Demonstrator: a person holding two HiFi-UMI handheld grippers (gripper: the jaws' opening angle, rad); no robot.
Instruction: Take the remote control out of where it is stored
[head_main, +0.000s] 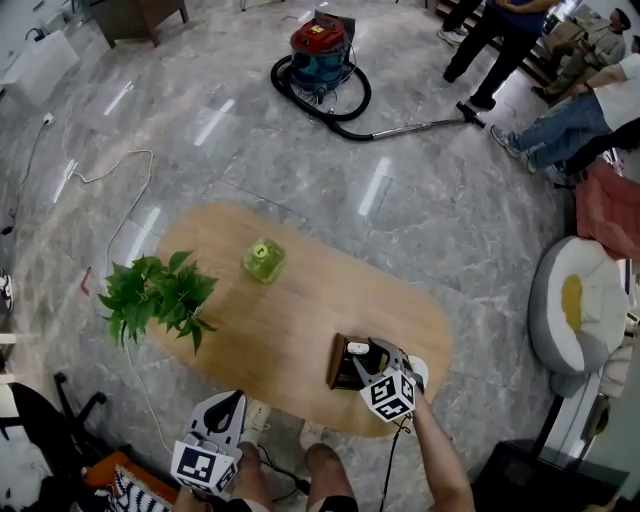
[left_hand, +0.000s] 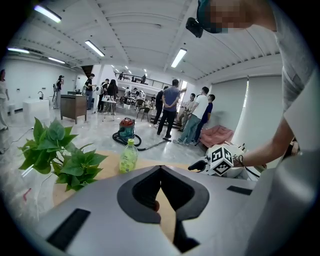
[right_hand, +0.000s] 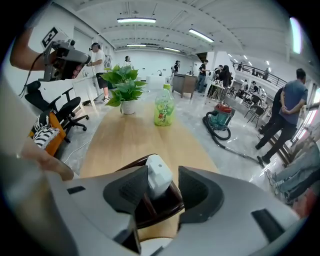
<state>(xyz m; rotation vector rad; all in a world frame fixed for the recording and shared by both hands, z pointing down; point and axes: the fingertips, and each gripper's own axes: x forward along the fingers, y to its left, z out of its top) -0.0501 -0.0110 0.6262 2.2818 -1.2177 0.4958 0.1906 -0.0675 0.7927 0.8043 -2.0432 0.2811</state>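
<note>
Right tongs (right_hand: 163, 176): spread wide and pointing steeply down over the holder. The remote's top end stands between the pads, closer to one of them, and is not yet pinched.
Left tongs (head_main: 232, 402): tips together with nothing in them, hanging off the desk's near edge, well apart from the work.
Remote (right_hand: 157, 180): white, upright in the dark wooden holder (right_hand: 162, 212), with only its upper end showing above the rim.
Handling: I judge it light, rigid plastic and smooth (so likely slippery under the pads). A moderate squeeze should do, with little fear of crushing.
Where to hold: across the two broad faces of the exposed end, as low toward the rim as my pads fit.
Holder: it looks light too and may ride up if the remote binds, so a straight pull along the remote's length seems wise.
Edges: the holder sits close to the near rim of the desk (head_main: 290, 320), and a sideways tug could nudge it off.
Open room: bare wood ahead and nothing overhead. The bottle (head_main: 264, 260) and plant (head_main: 155, 295) stand well apart, farther along the desk.
Beyond: a vacuum cleaner (head_main: 320, 50) on the floor, far off and no hindrance.
</note>
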